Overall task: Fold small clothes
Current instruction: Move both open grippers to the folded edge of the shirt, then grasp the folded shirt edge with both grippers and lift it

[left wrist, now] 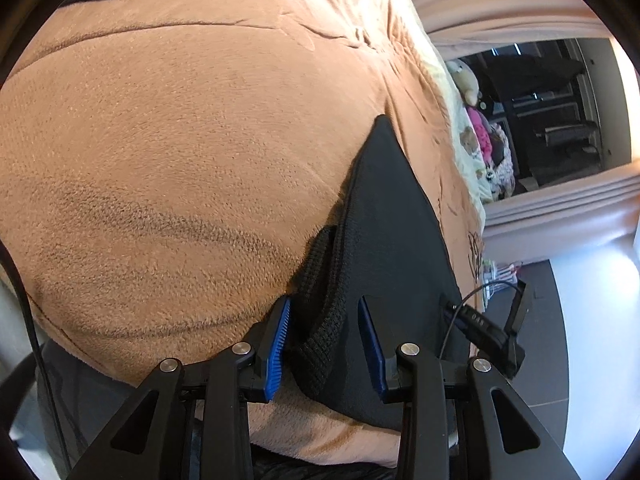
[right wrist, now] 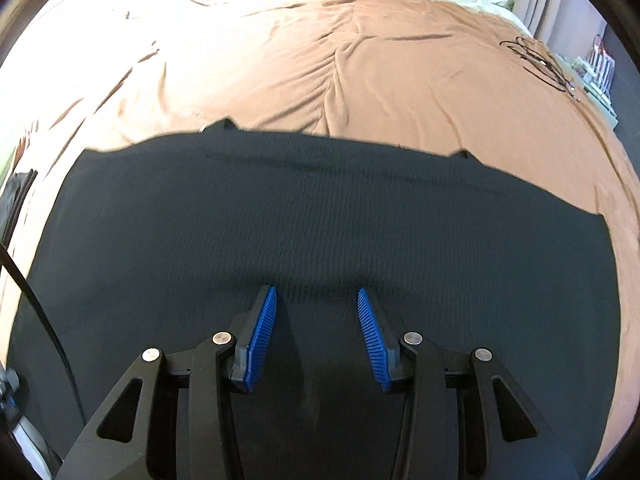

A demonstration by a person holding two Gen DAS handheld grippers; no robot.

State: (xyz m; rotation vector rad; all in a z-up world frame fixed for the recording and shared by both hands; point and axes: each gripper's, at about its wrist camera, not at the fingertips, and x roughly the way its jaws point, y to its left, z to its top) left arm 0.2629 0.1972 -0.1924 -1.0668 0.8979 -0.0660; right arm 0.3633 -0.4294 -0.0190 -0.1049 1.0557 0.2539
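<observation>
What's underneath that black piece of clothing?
The black garment lies spread on a brown fleece blanket covering a bed. The blanket shows all around it; whatever lies directly beneath the cloth is hidden. Both open grippers, left and right, hover above.

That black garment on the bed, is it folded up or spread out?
Mostly spread out: the black garment lies flat across the brown blanket; one ribbed edge bunches between the left tongs.
</observation>
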